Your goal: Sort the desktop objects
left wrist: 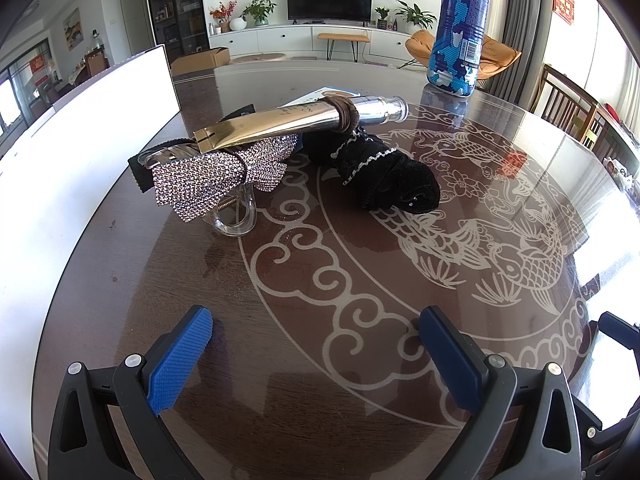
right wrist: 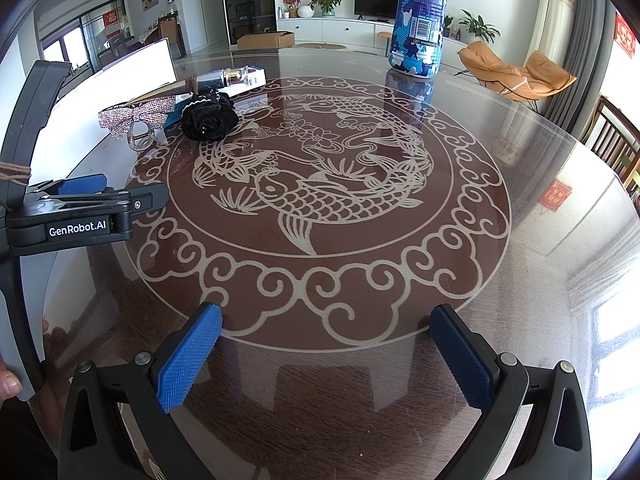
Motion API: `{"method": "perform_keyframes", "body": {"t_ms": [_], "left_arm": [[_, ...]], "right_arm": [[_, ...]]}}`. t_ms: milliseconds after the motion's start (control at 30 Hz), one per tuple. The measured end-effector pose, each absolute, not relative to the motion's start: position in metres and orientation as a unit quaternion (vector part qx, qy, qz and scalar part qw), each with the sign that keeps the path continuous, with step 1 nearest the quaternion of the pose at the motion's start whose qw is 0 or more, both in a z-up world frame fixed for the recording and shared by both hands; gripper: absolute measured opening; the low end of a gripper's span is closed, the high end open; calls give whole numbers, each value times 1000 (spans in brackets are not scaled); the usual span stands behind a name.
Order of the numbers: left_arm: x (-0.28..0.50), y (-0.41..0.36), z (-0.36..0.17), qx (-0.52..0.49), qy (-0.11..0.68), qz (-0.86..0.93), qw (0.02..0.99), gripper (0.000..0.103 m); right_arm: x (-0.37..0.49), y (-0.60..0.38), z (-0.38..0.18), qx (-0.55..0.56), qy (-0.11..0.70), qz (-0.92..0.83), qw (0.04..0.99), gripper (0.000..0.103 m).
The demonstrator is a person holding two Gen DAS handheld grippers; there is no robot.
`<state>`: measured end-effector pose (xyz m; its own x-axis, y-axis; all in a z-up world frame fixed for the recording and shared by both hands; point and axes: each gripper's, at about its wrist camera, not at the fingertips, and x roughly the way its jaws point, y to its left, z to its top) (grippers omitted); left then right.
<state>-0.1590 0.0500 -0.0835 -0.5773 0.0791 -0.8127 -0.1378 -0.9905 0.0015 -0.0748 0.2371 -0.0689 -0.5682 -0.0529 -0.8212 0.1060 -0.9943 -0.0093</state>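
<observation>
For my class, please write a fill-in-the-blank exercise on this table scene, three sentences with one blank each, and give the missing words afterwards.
1. The gold tube rests on top of the sparkly ____.
2. The tall bottle standing on the table is patterned in white and ____.
3. Both the left gripper and the right gripper are empty, with jaws ____.

Missing words: bow; blue; open

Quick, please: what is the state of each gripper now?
Left gripper: jaws open, holding nothing.
Right gripper: jaws open, holding nothing.
</observation>
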Motion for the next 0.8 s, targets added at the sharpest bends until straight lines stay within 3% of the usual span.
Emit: {"method": "perform_keyframes", "body": {"t_ms": [567, 800], "left_arm": [[-146, 45, -81, -479, 56, 871, 92, 103], [-105, -5, -66, -502, 1, 860, 88, 103]], "right_arm": [[-75, 237, -69, 462, 29, -885, 45, 103], [-75, 237, -69, 462, 29, -885, 45, 103]]}}
